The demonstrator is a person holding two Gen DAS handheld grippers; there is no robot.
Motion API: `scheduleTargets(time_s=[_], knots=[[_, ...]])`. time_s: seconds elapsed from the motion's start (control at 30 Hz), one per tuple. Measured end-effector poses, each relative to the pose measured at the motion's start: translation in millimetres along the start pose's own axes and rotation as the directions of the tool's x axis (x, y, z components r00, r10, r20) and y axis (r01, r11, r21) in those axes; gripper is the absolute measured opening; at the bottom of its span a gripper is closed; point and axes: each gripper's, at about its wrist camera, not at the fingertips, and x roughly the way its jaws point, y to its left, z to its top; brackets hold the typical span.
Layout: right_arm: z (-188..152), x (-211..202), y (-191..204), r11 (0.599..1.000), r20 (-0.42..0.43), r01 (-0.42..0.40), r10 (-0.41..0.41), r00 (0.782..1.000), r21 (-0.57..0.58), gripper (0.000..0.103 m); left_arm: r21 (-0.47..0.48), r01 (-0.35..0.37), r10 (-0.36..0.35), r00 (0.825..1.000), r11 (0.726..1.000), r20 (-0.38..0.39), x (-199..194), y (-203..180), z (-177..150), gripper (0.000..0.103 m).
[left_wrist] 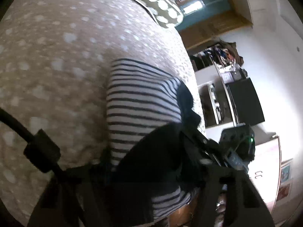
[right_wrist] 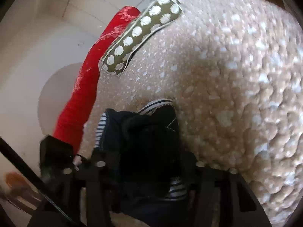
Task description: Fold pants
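The pants [left_wrist: 140,102] are white with dark navy stripes and a dark navy waistband [left_wrist: 186,102]. They lie on a beige spotted bed cover [left_wrist: 56,56]. My left gripper [left_wrist: 151,162] is shut on a dark fold of the pants, close to the lens. My right gripper [right_wrist: 144,147] is shut on the dark waistband end [right_wrist: 147,132], with striped cloth [right_wrist: 157,104] showing past it. The right gripper also shows in the left wrist view [left_wrist: 234,147] at the right. The fingertips of both grippers are hidden by cloth.
An olive pillow with white dots [right_wrist: 140,32] lies at the far end of the bed, also in the left wrist view [left_wrist: 157,0]. A red cushion [right_wrist: 89,71] runs along the bed's edge. Shelves and a black box [left_wrist: 244,102] stand by the white wall.
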Motion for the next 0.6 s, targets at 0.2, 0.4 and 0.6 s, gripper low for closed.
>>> scheduleTargets(time_s=[0.2,0.4,0.6], knots=[[28,-7,22,0.999,0.043,-0.05,0.051,0.998,-0.012,0.034,0.062,-0.03,0.028,0.999,0.998,0.044,-11,-28,32,0.041],[65,23,30,0.991,0.082,0.124,-0.12,0.989,-0.042,0.054,0.064,-0.206,0.201,0.977,0.977,0.072,6,-24,78,0.044],[65,27,18,0.969,0.051,0.237,-0.233,0.971,-0.071,0.069,0.021,-0.205,0.204,0.978,0.979,0.034,4,-2,65,0.046]])
